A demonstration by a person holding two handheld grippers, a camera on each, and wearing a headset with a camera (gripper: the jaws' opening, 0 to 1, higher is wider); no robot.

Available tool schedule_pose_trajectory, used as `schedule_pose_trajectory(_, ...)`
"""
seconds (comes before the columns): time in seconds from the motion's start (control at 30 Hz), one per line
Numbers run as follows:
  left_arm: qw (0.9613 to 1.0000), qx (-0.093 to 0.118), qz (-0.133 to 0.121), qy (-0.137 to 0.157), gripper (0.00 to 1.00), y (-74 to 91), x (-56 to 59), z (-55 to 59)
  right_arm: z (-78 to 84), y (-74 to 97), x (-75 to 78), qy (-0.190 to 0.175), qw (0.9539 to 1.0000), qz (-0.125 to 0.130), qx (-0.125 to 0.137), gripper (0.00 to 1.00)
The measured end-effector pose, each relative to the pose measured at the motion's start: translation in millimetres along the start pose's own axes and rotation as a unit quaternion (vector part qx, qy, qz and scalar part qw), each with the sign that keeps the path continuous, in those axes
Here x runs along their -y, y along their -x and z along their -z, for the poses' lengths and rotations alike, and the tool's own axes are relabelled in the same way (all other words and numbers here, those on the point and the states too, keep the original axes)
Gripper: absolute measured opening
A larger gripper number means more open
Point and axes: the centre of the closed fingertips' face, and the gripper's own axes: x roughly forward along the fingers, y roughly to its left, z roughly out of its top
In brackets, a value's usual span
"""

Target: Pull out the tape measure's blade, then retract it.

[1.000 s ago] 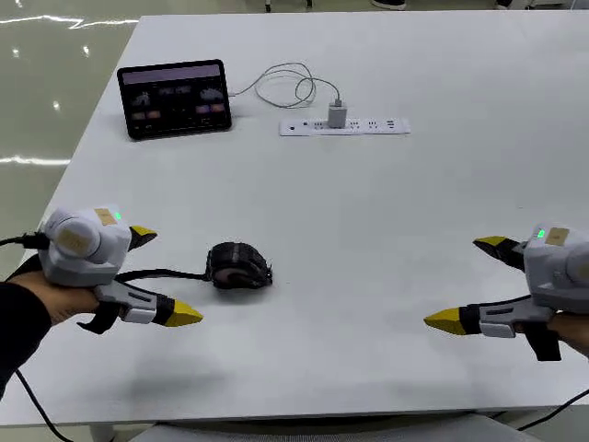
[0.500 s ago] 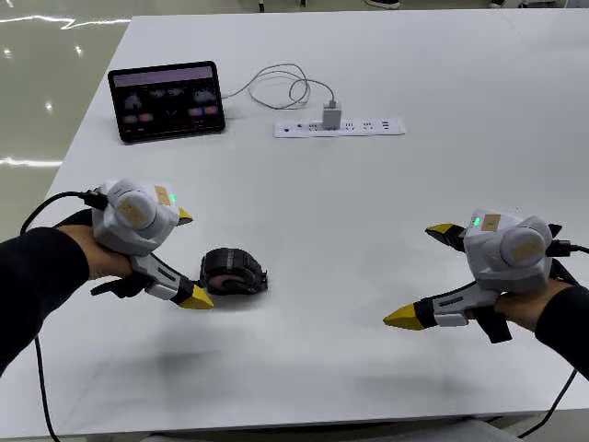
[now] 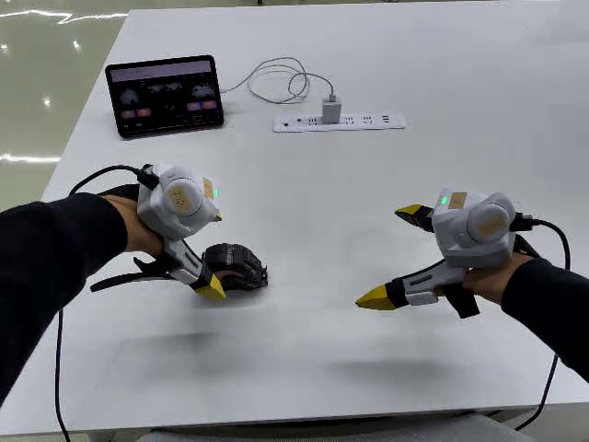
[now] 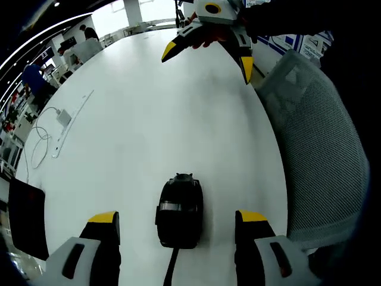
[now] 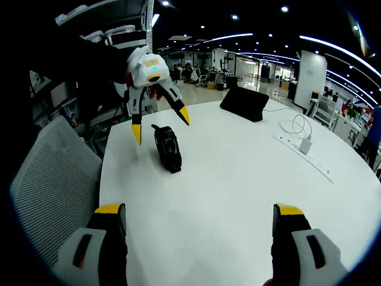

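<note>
A black tape measure lies on the white table, its black strap trailing to the left. My left gripper is open and stands over it, one yellow-tipped jaw on each side. In the left gripper view the tape measure sits between the jaws of that gripper, not touched by either. My right gripper is open and empty, hovering well to the right. In the right gripper view its jaws point toward the tape measure and the left gripper.
A tablet stands at the back left. A white power strip with a charger and a looped cable lies behind the middle. A grey mesh chair is at the table's near edge.
The left gripper has moved right and now straddles the tape measure. The right gripper has come inward to the left. Both have stayed open.
</note>
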Motion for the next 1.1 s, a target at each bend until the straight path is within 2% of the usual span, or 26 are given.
schedule_pose_trajectory(0.07, 0.9999, -0.005, 0.013, 0.0, 0.75, -4.6, 3.8, -0.1, -1.6, -5.9, -1.3, 0.004, 1.0, -0.005, -0.002, 0.99)
schedule_pose_trajectory(0.1, 0.9993, -0.015, 0.035, 0.0, 0.74, -7.6, 11.8, 1.5, -3.1, -10.1, -3.5, 0.01, 0.9999, -0.01, -0.005, 0.99)
schedule_pose_trajectory(0.13, 0.9991, -0.019, 0.038, -0.006, 0.74, -9.5, 13.0, 1.8, -4.1, -12.8, -5.0, 0.013, 0.9998, -0.013, -0.006, 0.98)
schedule_pose_trajectory(0.2, 0.9987, -0.032, 0.033, -0.021, 0.72, -13.5, 11.4, 3.4, -6.4, -19.7, -8.5, 0.022, 0.9995, -0.021, -0.008, 0.98)
schedule_pose_trajectory(0.33, 0.9978, -0.05, 0.038, -0.019, 0.65, -20.5, 10.2, 7.7, -5.6, -34.5, -12.3, 0.042, 0.9985, -0.034, -0.012, 0.98)
schedule_pose_trajectory(0.43, 0.9975, -0.057, 0.031, -0.028, 0.57, -23.3, 6.2, 8.8, -10.2, -42.4, -14.8, 0.052, 0.9977, -0.042, -0.011, 0.95)
schedule_pose_trajectory(0.63, 0.9961, -0.064, 0.038, -0.047, 0.37, -26.4, 8.4, 7.9, -14.3, -60.9, -17.7, 0.064, 0.9958, -0.061, -0.023, 0.88)
schedule_pose_trajectory(0.67, 0.9956, -0.068, 0.022, -0.06, 0.34, -26.5, 3.2, 8.9, -15.5, -64.8, -20.0, 0.067, 0.9952, -0.066, -0.026, 0.87)
schedule_pose_trajectory(0.7, 0.9958, -0.066, 0.033, -0.054, 0.34, -27.1, 7.9, 9.0, -15.9, -67.0, -21.4, 0.07, 0.9948, -0.069, -0.028, 0.86)
schedule_pose_trajectory(0.8, 0.9954, -0.065, 0.031, -0.063, 0.34, -27.1, 8.0, 9.3, -17.1, -76.0, -28.2, 0.077, 0.9932, -0.081, -0.034, 0.82)
schedule_pose_trajectory(0.9, 0.9947, -0.059, 0.033, -0.077, 0.33, -27.3, 8.6, 9.3, -12.9, -85.3, -30.4, 0.109, 0.9896, -0.081, -0.048, 0.69)
schedule_pose_trajectory(1.1, 0.9949, -0.058, 0.027, -0.078, 0.33, -27.8, 7.8, 9.3, -10.4, -110.9, -45.1, 0.118, 0.9861, -0.103, -0.055, 0.56)
